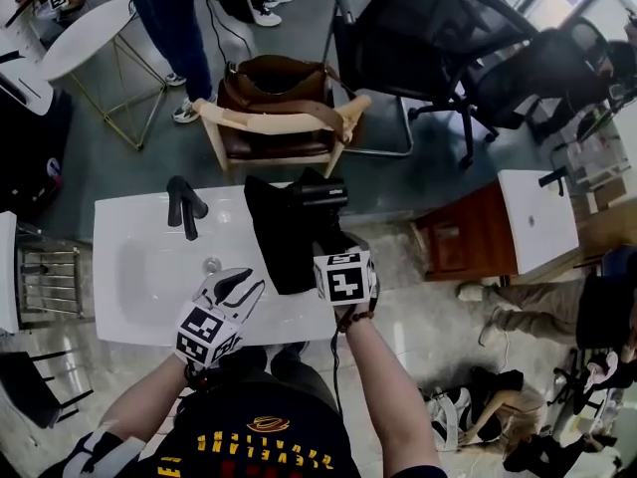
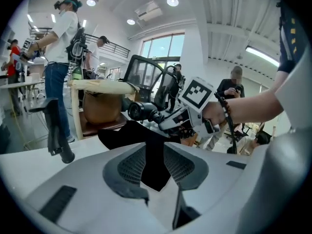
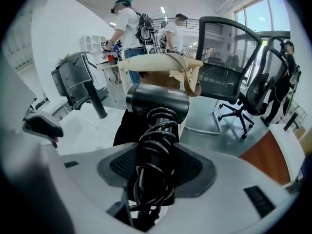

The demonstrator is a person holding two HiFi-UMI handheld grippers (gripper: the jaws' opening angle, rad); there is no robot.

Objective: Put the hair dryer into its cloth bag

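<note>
White washbasin top [image 1: 139, 237], cloth bag [image 1: 282, 237], hair dryer [image 1: 320, 195], lettering illegible

Matt cloth bag [image 1: 282, 235], glossy sink [image 1: 139, 302]

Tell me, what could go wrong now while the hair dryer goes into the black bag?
1. The left gripper pinches only one edge of the black cloth bag, which looks flat; the hair dryer may push it instead of entering.
2. The right gripper grips over the coiled cord; loops may slip or snag.
</note>
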